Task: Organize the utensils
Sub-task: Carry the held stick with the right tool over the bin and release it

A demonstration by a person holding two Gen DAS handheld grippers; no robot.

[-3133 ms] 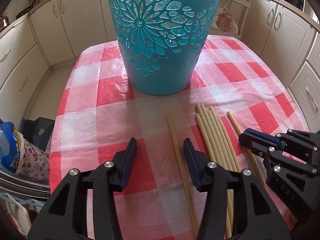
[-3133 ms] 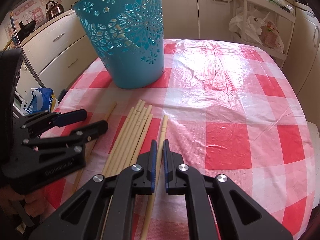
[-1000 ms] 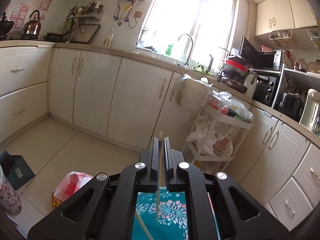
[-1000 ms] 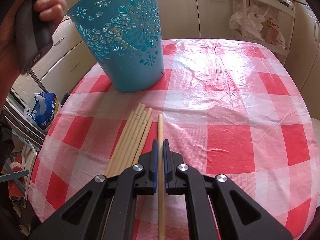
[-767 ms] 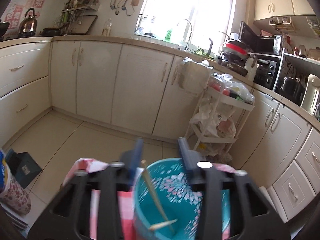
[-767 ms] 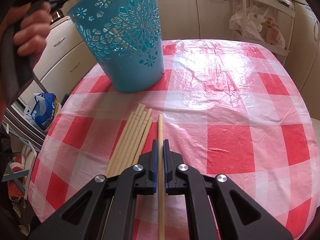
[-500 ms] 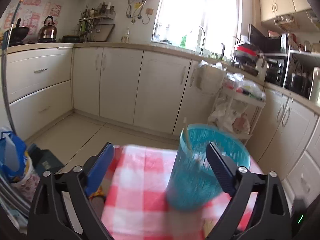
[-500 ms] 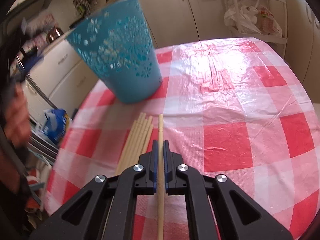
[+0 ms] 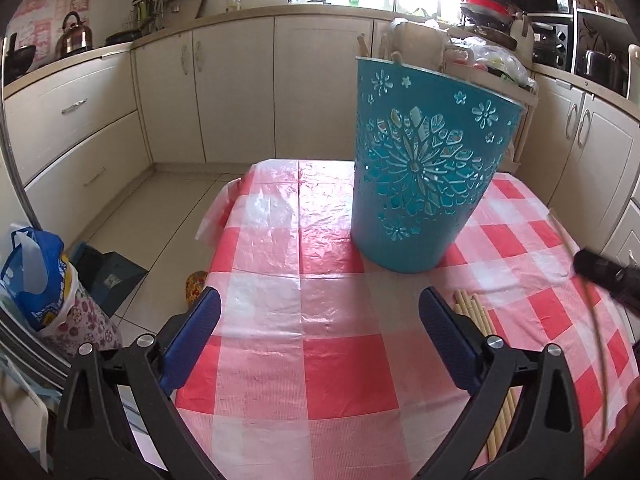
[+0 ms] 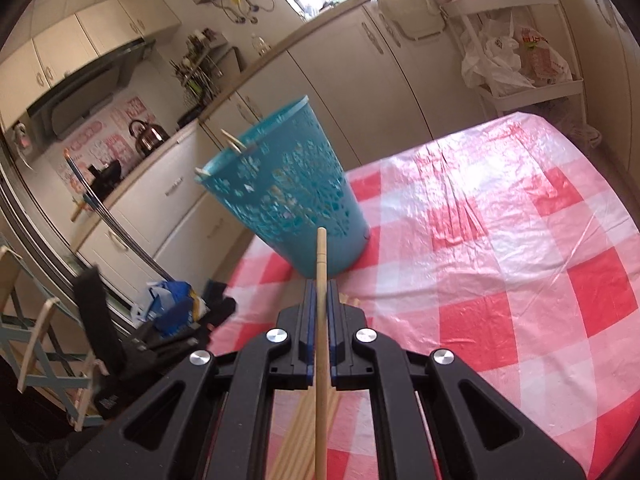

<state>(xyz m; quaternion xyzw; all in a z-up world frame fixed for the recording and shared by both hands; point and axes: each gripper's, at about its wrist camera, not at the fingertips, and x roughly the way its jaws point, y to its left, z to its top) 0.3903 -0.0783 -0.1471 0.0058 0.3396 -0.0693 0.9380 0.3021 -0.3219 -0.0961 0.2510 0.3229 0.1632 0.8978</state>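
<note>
Room: a kitchen with cream cabinets [image 9: 236,88] along the walls and a bright window above them.
Table: a table [image 9: 320,352] covered by a shiny red and white checked plastic cloth, seen from both wrist cameras.
Bin: a tall teal plastic bin [image 9: 424,172] with cut-out flower patterns stands upright on the far part of the table. In the right wrist view the tips of two wooden sticks [image 10: 232,141] poke above its rim.
Left gripper: the left gripper [image 9: 320,340] hangs over the near part of the table, its blue-padded fingers [image 9: 192,338] spread wide, having just been opening, with nothing between them, only bare cloth below.
Right gripper: the right gripper [image 10: 320,320] has its fingers clenched on a single chopstick. In the left wrist view only its dark blurred tip appears at the right edge.
Held chopstick: the chopstick [image 10: 321,292] runs straight along the gripper and its end juts out past the fingertips, in front of the bin in the picture, clear of the table.
Loose chopsticks: a bundle of pale wooden chopsticks [image 9: 476,314] lies flat on the cloth, near the bin, partly hidden behind the left gripper's right finger. In the right wrist view it lies below the right gripper.
</note>
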